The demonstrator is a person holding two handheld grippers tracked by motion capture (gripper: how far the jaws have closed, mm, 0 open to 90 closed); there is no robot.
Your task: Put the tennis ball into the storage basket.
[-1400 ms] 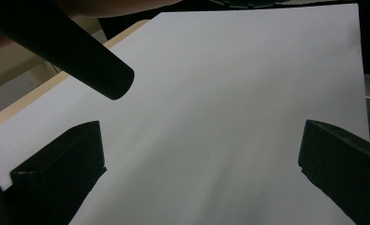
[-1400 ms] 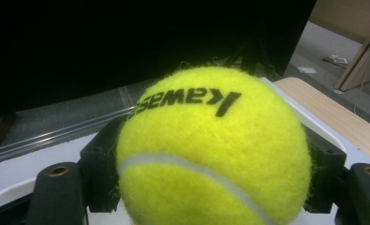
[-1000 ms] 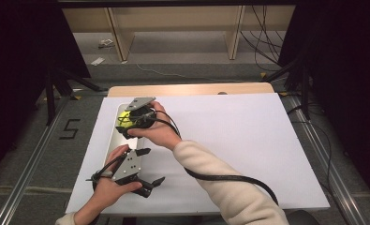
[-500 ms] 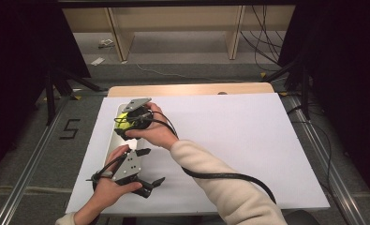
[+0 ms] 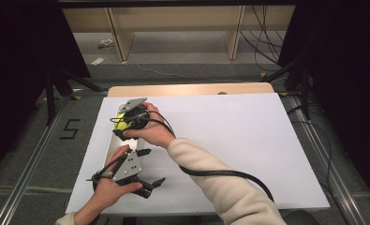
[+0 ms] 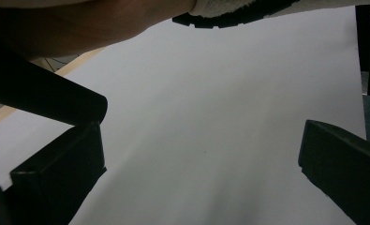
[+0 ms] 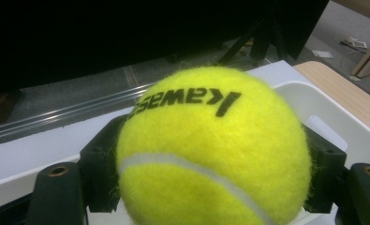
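White sheet (image 5: 229, 136) covers wooden table (image 5: 192, 89); dark curtains flank it.

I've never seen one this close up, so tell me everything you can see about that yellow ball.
The ball is a bright yellow tennis ball with fuzzy felt, a curved white seam and black lettering that shows upside down. The right gripper has its black jaws pressed on either side of it. Behind and below lies a white tray, at the left of the table. Whether the ball touches the tray can't be told.
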